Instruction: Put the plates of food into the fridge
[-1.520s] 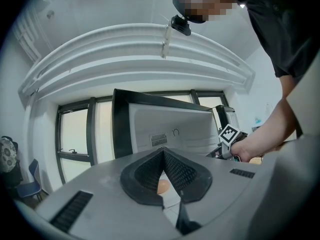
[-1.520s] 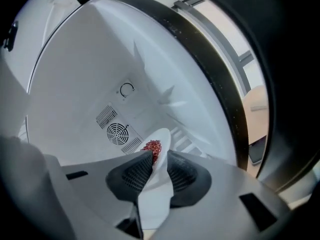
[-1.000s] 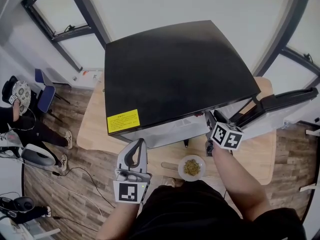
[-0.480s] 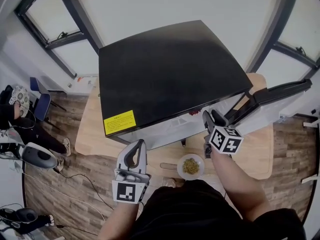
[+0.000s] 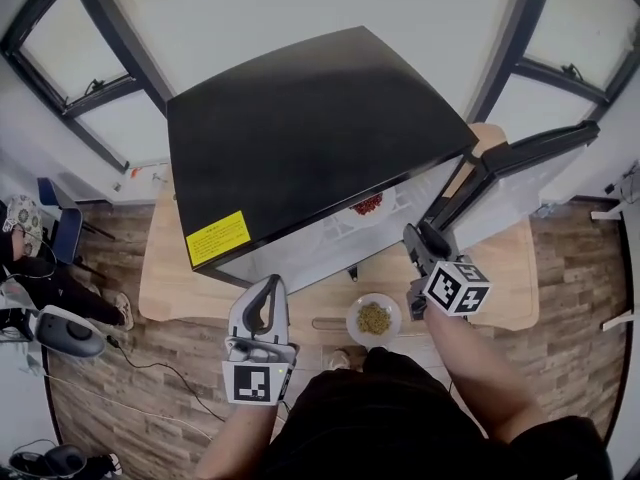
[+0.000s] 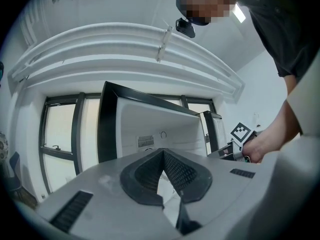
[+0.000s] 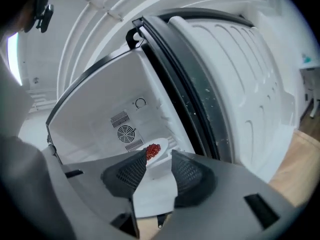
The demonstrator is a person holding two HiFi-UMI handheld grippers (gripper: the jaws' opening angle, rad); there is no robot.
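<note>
The black-topped fridge fills the middle of the head view, standing on a wooden worktop. Its door swings open toward the upper right. A yellow label sits at the top's lower-left corner.

There are two plates. One with red food lies inside the fridge, just below the top's front edge. One with greenish food rests on the worktop at lower centre, between the two claws.

The left claw hangs at the lower left with its tips together and nothing in them. The right claw sits beside the door's lower edge, jaws a little apart and empty. Its own view looks past them at the red-food plate.

At the far left are a seated person, a chair and cables on the floor.

Since a second ago the fridge has slid toward the frame's left, and the red-food plate has come into sight.
</note>
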